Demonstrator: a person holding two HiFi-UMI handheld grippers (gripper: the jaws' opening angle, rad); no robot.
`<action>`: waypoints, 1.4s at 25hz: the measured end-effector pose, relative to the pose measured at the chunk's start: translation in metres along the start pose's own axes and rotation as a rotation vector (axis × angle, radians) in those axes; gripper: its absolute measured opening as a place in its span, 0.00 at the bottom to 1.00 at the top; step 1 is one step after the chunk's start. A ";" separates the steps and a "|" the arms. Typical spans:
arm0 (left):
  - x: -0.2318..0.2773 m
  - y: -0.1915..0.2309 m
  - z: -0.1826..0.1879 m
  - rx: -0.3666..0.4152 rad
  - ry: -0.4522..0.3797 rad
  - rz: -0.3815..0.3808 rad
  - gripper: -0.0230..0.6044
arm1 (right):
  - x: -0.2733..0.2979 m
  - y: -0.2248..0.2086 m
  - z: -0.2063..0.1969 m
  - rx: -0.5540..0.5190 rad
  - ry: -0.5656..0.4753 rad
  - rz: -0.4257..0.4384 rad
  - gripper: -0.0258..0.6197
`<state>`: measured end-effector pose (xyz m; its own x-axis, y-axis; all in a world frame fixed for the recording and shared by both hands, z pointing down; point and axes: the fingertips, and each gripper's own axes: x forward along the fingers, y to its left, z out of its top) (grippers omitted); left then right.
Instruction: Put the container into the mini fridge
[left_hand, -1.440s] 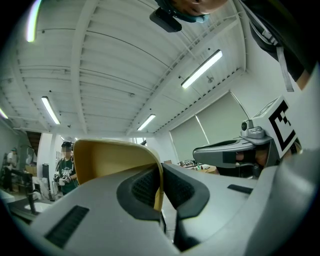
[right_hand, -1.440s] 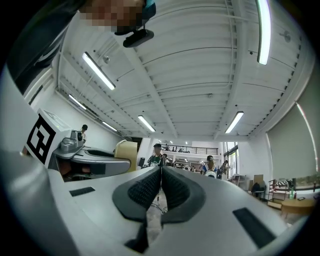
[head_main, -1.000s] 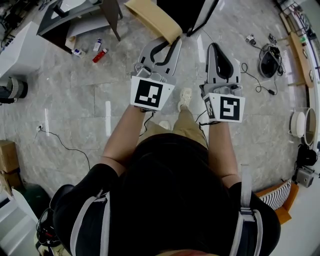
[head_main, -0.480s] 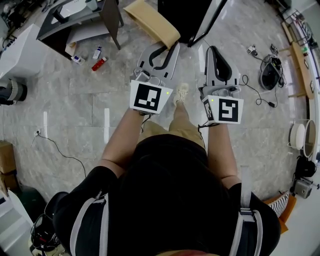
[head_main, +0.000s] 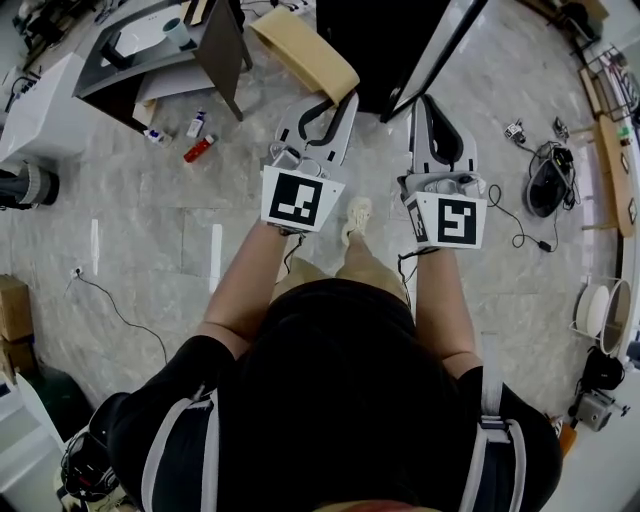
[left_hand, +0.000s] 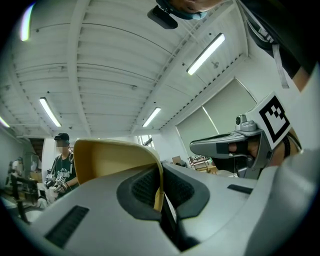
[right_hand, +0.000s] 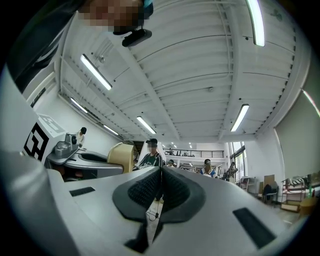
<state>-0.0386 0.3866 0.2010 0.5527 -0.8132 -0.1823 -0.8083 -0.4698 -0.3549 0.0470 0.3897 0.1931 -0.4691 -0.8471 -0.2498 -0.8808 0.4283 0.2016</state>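
A beige, shallow container (head_main: 303, 45) is pinched by its rim between the jaws of my left gripper (head_main: 343, 97). In the left gripper view the container (left_hand: 112, 157) rises to the left of the closed pads, its edge clamped in my left gripper (left_hand: 160, 192). Just beyond it stands the dark mini fridge (head_main: 375, 40) with its white-edged door (head_main: 445, 50) swung open. My right gripper (head_main: 424, 100) is held level beside the left one, shut with nothing in it (right_hand: 160, 175). Its view shows the container (right_hand: 122, 154) off to the left.
A grey desk (head_main: 150, 45) stands at the upper left, with small bottles (head_main: 198, 148) on the floor by it. Cables and a dark bag (head_main: 548, 185) lie at the right. A cardboard box (head_main: 15, 310) sits at the left edge. People (right_hand: 150, 155) stand in the background.
The person has stepped forward: the fridge and desk have come nearer and lower in the head view. Both grippers keep their pose, the left still clamping the container.
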 end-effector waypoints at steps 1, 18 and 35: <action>0.016 0.005 -0.005 -0.002 0.004 0.000 0.08 | 0.013 -0.012 -0.005 0.004 0.001 0.000 0.10; 0.201 0.048 -0.086 -0.047 0.086 -0.003 0.08 | 0.159 -0.130 -0.094 0.053 0.077 0.041 0.10; 0.357 0.095 -0.173 -0.041 0.176 0.009 0.08 | 0.301 -0.227 -0.182 0.086 0.110 0.112 0.10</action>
<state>0.0469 -0.0077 0.2604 0.5044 -0.8632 -0.0209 -0.8226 -0.4731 -0.3155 0.1177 -0.0194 0.2442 -0.5588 -0.8199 -0.1241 -0.8280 0.5432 0.1394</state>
